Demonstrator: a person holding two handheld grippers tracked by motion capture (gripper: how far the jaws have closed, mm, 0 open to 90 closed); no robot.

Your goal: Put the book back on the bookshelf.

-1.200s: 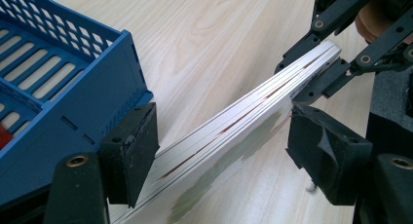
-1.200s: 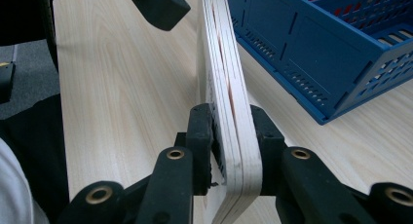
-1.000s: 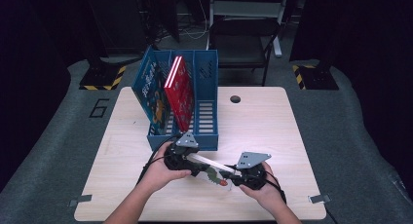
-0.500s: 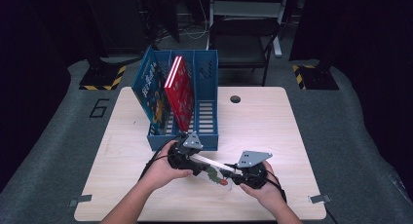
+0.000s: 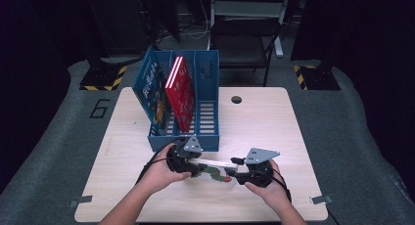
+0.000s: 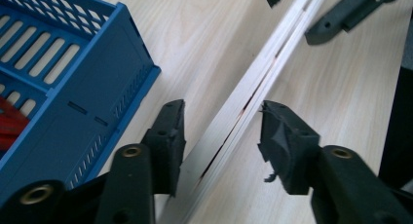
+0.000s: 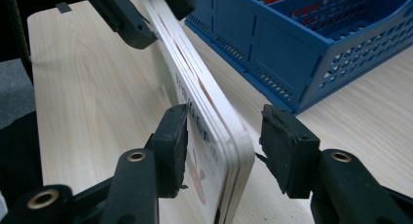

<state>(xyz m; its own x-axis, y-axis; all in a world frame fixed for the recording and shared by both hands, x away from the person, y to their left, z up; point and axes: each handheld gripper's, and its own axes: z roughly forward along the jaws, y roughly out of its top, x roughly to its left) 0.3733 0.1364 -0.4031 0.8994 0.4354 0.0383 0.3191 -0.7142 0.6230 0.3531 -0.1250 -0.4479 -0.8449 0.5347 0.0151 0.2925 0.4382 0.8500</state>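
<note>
Board book point(image 5: 214, 169), a thick-paged children's picture book, stands on edge on the wooden table point(image 5: 274, 117) just in front of the blue file rack point(image 5: 205, 137), spanning the gap between the two grippers. In the left gripper view its page block point(image 6: 243, 107) runs between the black jaws of the left gripper point(image 6: 221, 131), whose jaws have just been closing; they stand partly open, with daylight on both sides of the book, so nothing is clamped there. In the right gripper view the rounded corner of the book point(image 7: 229, 151) sits between the jaws of the right gripper point(image 7: 224, 141), whose jaws have just been opening; the left pad looks close against the printed cover, the right pad clear of it, so the grip seems released. The book looks stiff and fairly light, with glossy covers that may slide on rubber pads, and its pages can fan apart. Pinching across the whole thickness near the spine end should hold it best. Two more books point(image 5: 180, 90) already stand in the rack.
</note>
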